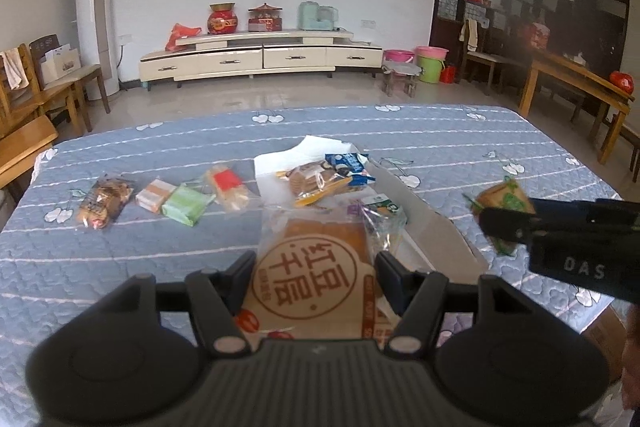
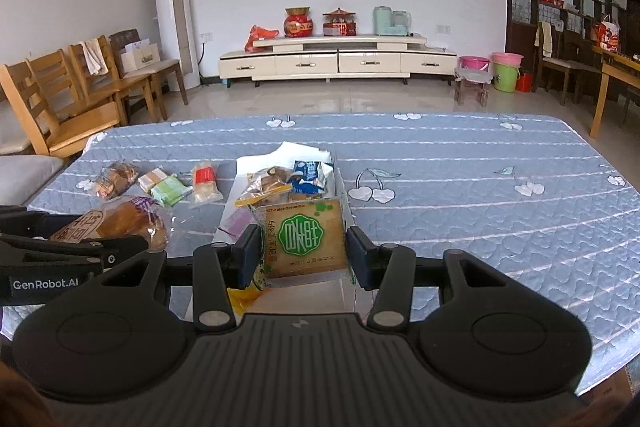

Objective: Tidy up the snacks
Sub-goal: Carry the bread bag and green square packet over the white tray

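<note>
My left gripper [image 1: 316,267] is shut on a bagged bread with a red round stamp [image 1: 316,267], held above the near end of a white box [image 1: 440,227]. It also shows in the right wrist view [image 2: 116,223]. My right gripper [image 2: 306,247] is shut on a brown packet with a green label [image 2: 306,239], held over the white box [image 2: 244,171]; the packet shows at the right in the left wrist view [image 1: 504,199]. Several snack packets [image 1: 320,175] lie in the box. Loose snacks lie left of it: a dark biscuit pack [image 1: 104,201], a green pack [image 1: 186,205], a red-labelled pack [image 1: 228,187].
The table carries a blue quilted cloth [image 1: 480,147] with cherry prints. Wooden chairs [image 2: 60,95] stand at the left, a wooden table [image 1: 580,83] at the right. A cream TV cabinet [image 1: 260,55] lines the far wall.
</note>
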The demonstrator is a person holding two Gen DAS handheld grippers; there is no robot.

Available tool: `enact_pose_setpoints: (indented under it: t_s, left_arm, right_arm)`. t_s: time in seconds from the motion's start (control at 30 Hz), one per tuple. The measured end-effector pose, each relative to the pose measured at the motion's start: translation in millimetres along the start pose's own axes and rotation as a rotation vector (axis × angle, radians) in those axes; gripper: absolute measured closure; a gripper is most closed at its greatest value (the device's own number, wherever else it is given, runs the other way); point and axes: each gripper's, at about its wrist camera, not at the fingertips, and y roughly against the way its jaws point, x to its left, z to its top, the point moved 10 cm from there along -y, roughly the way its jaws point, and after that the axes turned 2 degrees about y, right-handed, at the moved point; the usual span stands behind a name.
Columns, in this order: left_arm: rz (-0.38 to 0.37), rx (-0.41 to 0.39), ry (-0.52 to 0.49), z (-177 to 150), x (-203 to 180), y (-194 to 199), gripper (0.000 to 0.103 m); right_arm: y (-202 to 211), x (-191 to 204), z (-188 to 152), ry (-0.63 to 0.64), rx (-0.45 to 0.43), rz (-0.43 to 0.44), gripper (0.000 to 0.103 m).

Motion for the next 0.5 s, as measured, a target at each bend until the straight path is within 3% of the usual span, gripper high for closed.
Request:
enact_pose_setpoints:
  t_s: [0.5]
  left_arm:
    - [-0.020,0.034,-0.017,-3.0,-13.1,-19.0,0.039]
  right_arm:
    - [-31.6,5.4,1.7,0.022,0.053,-0.003,0.044]
